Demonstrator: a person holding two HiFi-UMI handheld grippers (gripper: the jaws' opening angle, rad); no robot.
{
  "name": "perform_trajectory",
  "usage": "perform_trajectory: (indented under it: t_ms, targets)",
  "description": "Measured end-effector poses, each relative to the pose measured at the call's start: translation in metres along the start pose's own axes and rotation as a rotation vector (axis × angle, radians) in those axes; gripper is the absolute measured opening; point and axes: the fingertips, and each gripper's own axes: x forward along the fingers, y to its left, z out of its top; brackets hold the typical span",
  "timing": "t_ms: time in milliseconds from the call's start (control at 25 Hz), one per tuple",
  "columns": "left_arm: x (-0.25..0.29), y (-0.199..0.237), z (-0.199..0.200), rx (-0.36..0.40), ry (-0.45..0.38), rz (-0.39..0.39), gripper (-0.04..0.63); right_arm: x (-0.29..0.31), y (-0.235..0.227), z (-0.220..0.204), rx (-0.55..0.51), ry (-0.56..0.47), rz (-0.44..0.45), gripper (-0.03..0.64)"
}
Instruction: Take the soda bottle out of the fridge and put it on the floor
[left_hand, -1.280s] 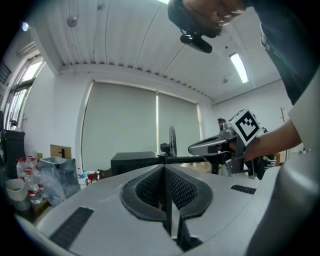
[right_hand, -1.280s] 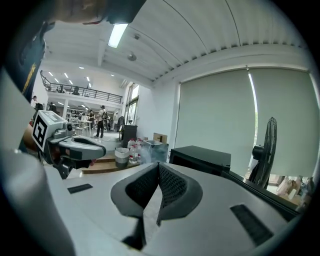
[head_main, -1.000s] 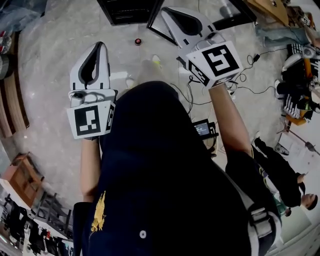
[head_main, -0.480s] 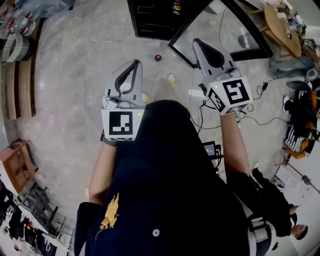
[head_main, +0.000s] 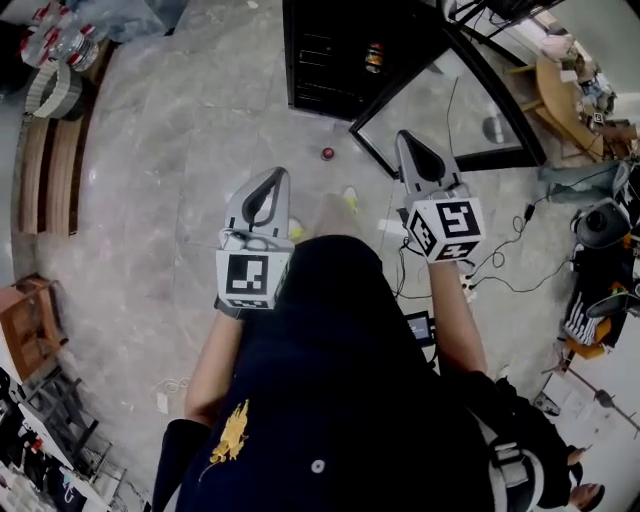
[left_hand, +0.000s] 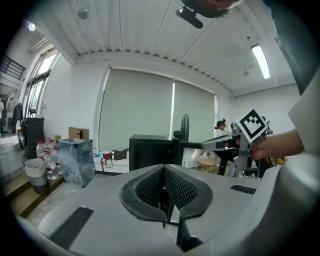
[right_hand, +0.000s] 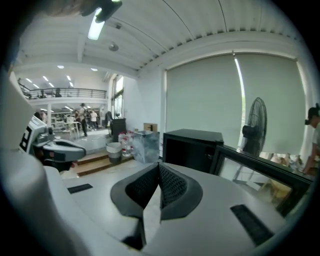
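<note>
Fingers (left_hand: 176, 189) of the left gripper (head_main: 278, 174) are lying pressed together with nothing between them, and the right gripper's (head_main: 404, 136) fingers (right_hand: 170, 186) are likewise sitting fully closed and empty. Both grippers are hovering over the marble floor (head_main: 170, 160) in front of the person, pointing toward the small black fridge (head_main: 318, 52), whose glass door (head_main: 445, 105) is standing wide open on the right. Inside, on a shelf near the hinge side, a small orange-and-dark item (head_main: 374, 57) is showing, and this is probably the soda bottle; it is too small here to tell plastic from glass or how full it is. A little red object (head_main: 327, 153) is lying on the floor just before the fridge, apart from both grippers. Judging from the task, the bottle is likely going to handle as a smooth, round and fairly weighty thing, perhaps slick if it is coming out cold, and a thin plastic wall would give under a hard squeeze. Opening one gripper wide and taking it across the middle of the body, or just under the cap where it is stiffer, looks the safest, while keeping it upright on the way down to the floor.
</note>
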Motion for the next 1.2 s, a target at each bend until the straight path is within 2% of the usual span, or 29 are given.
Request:
perform_trajectory:
  t_ms: [80, 160, 520, 840, 1200]
  targets:
    - [-0.003, 0.007, -0.001, -0.022, 0.017, -0.001, 0.018, -0.004, -0.009, -0.013, 0.02, 0.063, -0.094, -0.005]
    - [-0.007, 0.019, -0.001, -0.014, 0.029, 0.013, 0.018, -0.007, -0.009, -0.02, 0.043, 0.088, -0.127, -0.005]
    - [-0.011, 0.036, 0.001, -0.011, 0.028, 0.023, 0.018, -0.011, -0.007, -0.023, 0.047, 0.093, -0.133, -0.005]
    - [-0.008, 0.023, -0.005, 0.018, 0.043, -0.004, 0.018, -0.013, -0.01, -0.024, 0.051, 0.088, -0.138, -0.005]
    - [-0.009, 0.021, -0.007, 0.015, 0.046, -0.005, 0.018, -0.015, -0.01, -0.026, 0.059, 0.083, -0.136, -0.005]
